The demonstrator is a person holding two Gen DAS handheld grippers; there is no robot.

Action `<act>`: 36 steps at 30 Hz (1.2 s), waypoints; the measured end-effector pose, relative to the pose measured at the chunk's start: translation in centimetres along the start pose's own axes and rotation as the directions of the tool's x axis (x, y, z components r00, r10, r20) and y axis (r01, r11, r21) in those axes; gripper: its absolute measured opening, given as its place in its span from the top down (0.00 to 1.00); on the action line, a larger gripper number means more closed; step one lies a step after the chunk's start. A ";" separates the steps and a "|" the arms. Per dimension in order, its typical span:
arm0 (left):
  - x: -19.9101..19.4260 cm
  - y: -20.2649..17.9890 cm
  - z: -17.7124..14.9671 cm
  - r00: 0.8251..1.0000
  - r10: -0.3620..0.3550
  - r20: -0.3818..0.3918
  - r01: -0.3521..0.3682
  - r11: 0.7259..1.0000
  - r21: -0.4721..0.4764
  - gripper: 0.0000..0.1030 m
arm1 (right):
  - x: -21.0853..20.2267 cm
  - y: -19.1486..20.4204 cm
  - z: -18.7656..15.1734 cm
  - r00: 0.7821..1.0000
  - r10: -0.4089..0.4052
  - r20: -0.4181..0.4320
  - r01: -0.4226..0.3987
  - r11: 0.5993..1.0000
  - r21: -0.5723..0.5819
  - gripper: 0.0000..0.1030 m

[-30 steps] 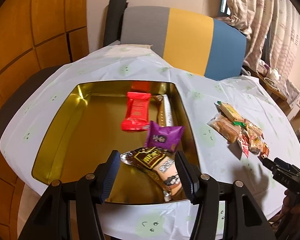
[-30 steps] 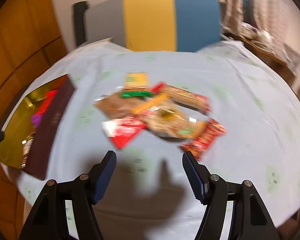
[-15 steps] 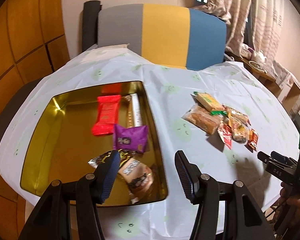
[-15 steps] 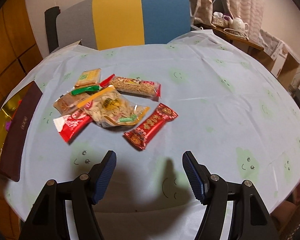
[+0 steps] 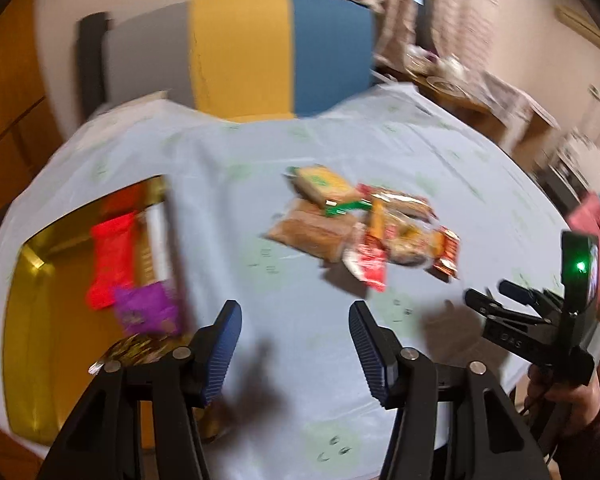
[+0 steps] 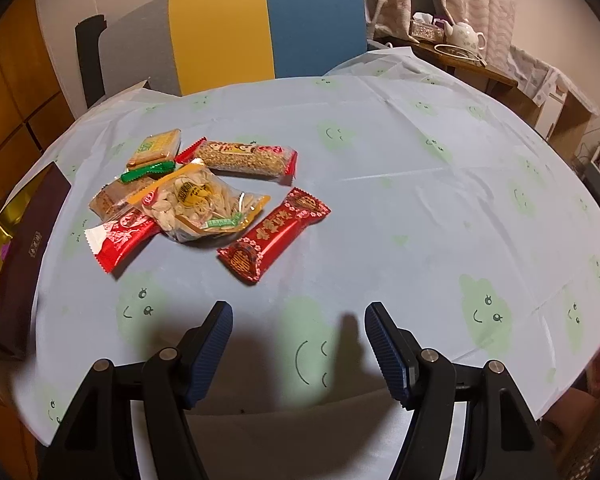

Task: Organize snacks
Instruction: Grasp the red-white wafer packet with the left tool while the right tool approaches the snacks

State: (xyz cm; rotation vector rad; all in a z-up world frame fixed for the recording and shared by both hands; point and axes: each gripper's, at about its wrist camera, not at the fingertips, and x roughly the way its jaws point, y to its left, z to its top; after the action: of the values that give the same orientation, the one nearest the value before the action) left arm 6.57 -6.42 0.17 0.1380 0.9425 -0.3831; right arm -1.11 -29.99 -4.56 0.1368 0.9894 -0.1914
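A second ago the left gripper [image 5: 295,346] hung over the gold metal tin [image 5: 40,320] with a brown foil packet between its fingers; it has since swung right over the pale blue smiley-print tablecloth [image 6: 420,208], its jaws apart and empty, and that packet [image 5: 134,350] now lies in the tin's near corner. The right gripper [image 6: 299,346] has also drawn back, jaws apart and holding nothing, above bare cloth just short of the heap.

In the tin, besides the foil packet, sit a red wrapper [image 5: 110,256], a purple pouch [image 5: 146,306] and a white bar [image 5: 156,244] (the left view is blurred, so details are uncertain). Left on the table: a long red sweet packet [image 6: 274,234] nearest the right gripper, a clear bag of pale seeds [image 6: 202,204], a red-and-white wrapper [image 6: 118,238], a brown biscuit pack [image 6: 112,196], a yellow wafer pack [image 6: 156,146] and a sesame bar [image 6: 240,158]. By my reckoning the job is under halfway.
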 end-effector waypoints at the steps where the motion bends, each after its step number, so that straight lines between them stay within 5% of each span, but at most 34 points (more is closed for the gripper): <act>1: 0.7 -0.6 0.3 1.000 -0.007 -0.010 0.007 1.000 0.022 0.50 | 0.1 -0.1 -0.1 1.000 0.001 -0.004 -0.001 1.000 0.003 0.33; 17: 11.4 -5.8 3.0 0.982 -0.043 -0.184 0.085 0.971 0.225 0.54 | 0.8 -1.1 -0.9 0.999 0.044 -0.023 -0.043 0.999 0.021 0.27; 19: 12.2 -5.7 2.9 0.979 -0.049 -0.197 0.090 0.975 0.205 0.70 | 0.8 -1.0 -1.0 0.999 0.046 -0.019 -0.046 0.999 0.017 0.26; 24: 11.2 -5.4 1.6 0.983 -0.075 -0.167 0.107 0.976 0.189 0.87 | 1.0 -0.8 -1.2 0.999 0.040 -0.009 -0.040 0.999 0.000 0.23; 31: 7.6 -4.1 -2.5 0.978 -0.111 -0.175 0.130 0.986 0.101 0.86 | 1.1 -0.6 -1.2 0.999 0.037 -0.003 -0.037 0.999 -0.003 0.22; 34: 5.9 -3.5 -4.2 0.971 -0.147 -0.188 0.159 0.986 0.052 0.71 | 1.2 -0.5 -1.3 1.000 0.029 0.001 -0.029 1.000 -0.011 0.22; 36: 5.1 -3.1 -4.7 0.969 -0.152 -0.194 0.162 0.986 0.036 0.70 | 1.2 -0.4 -1.3 1.000 0.030 0.001 -0.030 0.999 -0.010 0.20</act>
State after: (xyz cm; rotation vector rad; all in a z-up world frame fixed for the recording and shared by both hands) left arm 4.49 -9.31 -6.55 0.1489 1.1369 -0.5481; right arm -1.66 -30.26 -6.28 0.1425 0.9861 -0.1590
